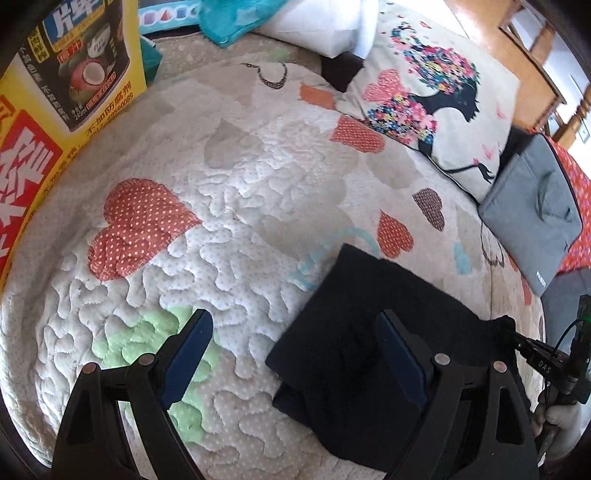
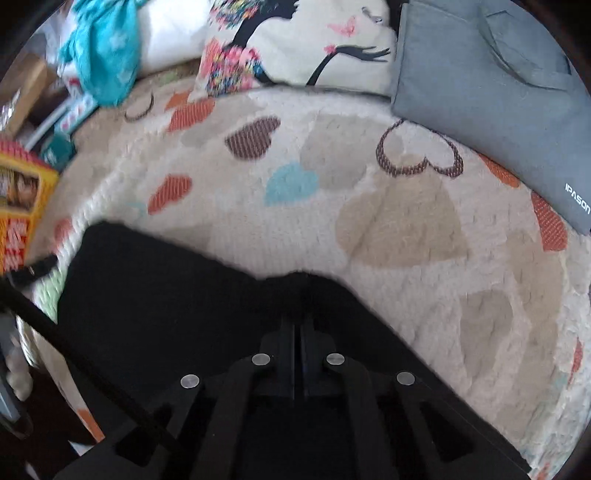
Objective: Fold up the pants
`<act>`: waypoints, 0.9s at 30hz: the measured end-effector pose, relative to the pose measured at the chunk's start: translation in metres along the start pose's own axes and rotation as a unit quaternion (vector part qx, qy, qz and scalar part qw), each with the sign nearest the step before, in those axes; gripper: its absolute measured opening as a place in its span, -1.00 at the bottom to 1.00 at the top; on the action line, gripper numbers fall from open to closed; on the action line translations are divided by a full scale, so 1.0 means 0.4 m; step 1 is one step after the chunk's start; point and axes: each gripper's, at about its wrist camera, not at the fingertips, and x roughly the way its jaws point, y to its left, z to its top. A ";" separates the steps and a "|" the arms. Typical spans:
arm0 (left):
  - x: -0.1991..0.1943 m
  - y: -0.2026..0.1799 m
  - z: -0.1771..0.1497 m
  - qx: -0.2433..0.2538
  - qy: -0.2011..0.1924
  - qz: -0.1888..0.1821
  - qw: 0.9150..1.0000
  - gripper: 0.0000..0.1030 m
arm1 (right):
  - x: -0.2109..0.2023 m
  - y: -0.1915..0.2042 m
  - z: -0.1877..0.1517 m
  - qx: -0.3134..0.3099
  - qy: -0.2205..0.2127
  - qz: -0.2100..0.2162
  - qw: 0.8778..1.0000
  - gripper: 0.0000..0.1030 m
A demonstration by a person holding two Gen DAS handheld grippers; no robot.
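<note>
The black pants lie folded into a compact bundle on the heart-patterned quilt. My left gripper is open above the quilt, its right finger over the bundle's top and its left finger over bare quilt. In the right wrist view the pants fill the lower left. My right gripper is shut on the pants' far edge, the fabric pinched between its fingers. The right gripper's body shows at the left wrist view's right edge.
A yellow and red carton stands at the quilt's left. A printed cushion, a white pillow and teal cloth lie at the back. A grey bag rests at the right, also in the right wrist view.
</note>
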 end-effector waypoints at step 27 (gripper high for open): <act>-0.032 -0.079 -0.020 0.063 -0.020 -0.020 0.998 0.73 | -0.214 -0.272 -0.210 0.204 -0.022 0.061 0.977 -0.31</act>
